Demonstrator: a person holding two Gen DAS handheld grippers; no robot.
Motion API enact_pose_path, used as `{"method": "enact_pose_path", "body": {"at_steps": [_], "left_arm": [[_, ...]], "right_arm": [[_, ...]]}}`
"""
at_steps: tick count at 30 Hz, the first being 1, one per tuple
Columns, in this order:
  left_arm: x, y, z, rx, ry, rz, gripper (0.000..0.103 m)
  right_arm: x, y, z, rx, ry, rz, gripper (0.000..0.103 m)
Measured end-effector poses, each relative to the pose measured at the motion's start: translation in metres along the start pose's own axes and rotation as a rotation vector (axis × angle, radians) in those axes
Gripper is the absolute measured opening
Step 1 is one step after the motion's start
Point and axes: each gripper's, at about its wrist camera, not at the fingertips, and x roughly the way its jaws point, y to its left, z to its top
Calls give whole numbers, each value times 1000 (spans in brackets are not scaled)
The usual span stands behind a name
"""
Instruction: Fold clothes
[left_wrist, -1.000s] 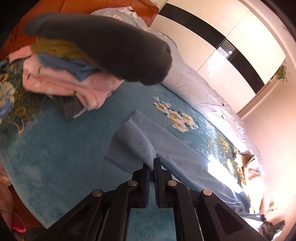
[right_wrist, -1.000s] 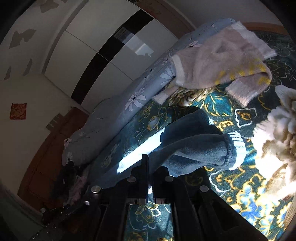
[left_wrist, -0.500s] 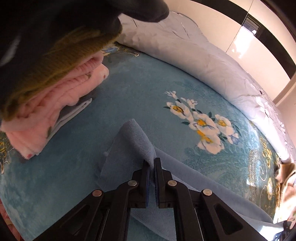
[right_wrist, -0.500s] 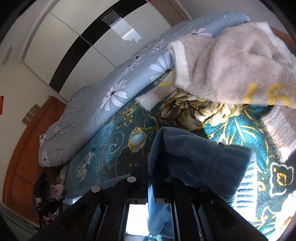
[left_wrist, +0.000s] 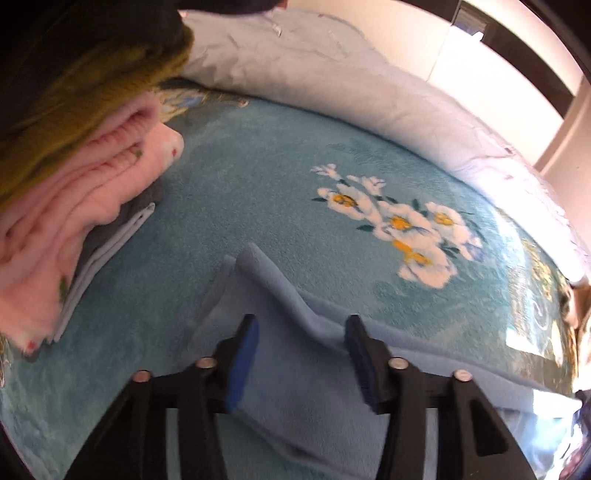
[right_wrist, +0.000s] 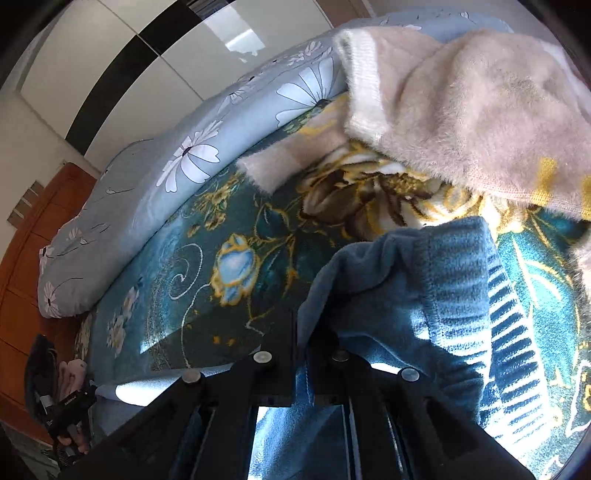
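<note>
- Now my left tongs (left_wrist: 301, 343) stand released, the blue pads (left_wrist: 242, 360) wide apart over the blue fleece (left_wrist: 295, 406), with a raised ridge of it lying between them and neither pad gripping it.
- That end of the fleece lies on the teal floral blanket (left_wrist: 229, 192) of the bed, a narrow flap sticking out ahead of the tongs towards the folded stack.
- On the left I see the stack (left_wrist: 85, 177): pink knit in the middle, an olive knit above it, something dark on top, and grey and pale layers underneath. It sits near the fleece but apart from it.
- Beyond, a pale blue quilt (left_wrist: 332, 85) runs along the far side of the bed, with white wardrobe doors behind it.
- My right tongs (right_wrist: 303, 332) are clenched on the fleece (right_wrist: 417, 288), which rises out of the shut jaws and bunches to the right; its ribbed, striped cuff (right_wrist: 513, 325) hangs on that side.
- The lifted part sits above the blanket (right_wrist: 207, 251), which here shows gold and blue roses.
- A fluffy beige sweater (right_wrist: 454, 103) with yellow marks lies crumpled just beyond the fleece, partly resting on the quilt (right_wrist: 177, 162) with its white daisies.
- At the lower left of the right view, small and dim, I can make out the left tool (right_wrist: 70, 406) beside the stack, by the wooden headboard (right_wrist: 26, 258).
</note>
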Motion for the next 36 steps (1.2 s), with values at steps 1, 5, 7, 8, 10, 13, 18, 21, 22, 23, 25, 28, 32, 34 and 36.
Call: {"method": "enact_pose_path", "body": {"at_steps": [1,5,7,8,10,13,18,21,22,23,25,28,32,34,36], "left_arm": [[-7,0,-9,-5,-18,-15,57],[-33,25,-52,-143,-83,-48,58],[-41,48,-72,-253,-98,-63,58],[-39,59,-76,-311,-90,-96,58],[-31,77,-80,-416,-68,-173,58],[-25,81,-64,-472,-83,-230,58],[1,70,-41,-501,-22,-242,58],[9,60,-34,-455,-32,-224,58],[11,57,-32,-439,-41,-218,57],[12,55,-30,-439,-43,-215,57],[16,54,-28,-451,-42,-211,52],[21,54,-26,-478,-24,-183,15],[18,53,-31,-515,-35,-195,7],[12,54,-34,-523,-49,-207,7],[1,57,-35,-519,-65,-226,7]], "right_arm": [[-7,4,-1,-18,-18,12,25],[-56,19,-20,-84,-118,83,51],[-83,17,-37,-111,-162,101,58],[-93,12,-47,-112,-173,99,61],[-109,-3,-67,-97,-182,87,62],[-119,-36,-93,-1,-171,96,62],[-113,-77,-109,204,-168,179,64],[-105,-93,-111,318,-178,232,68],[-102,-99,-111,356,-181,250,69],[-96,-98,-109,370,-176,260,69],[-83,-92,-103,370,-162,265,69],[-70,-81,-94,366,-169,241,70],[-62,-76,-85,397,-178,204,62],[-58,-76,-79,397,-163,172,29],[-55,-81,-75,407,-146,175,18]]}}
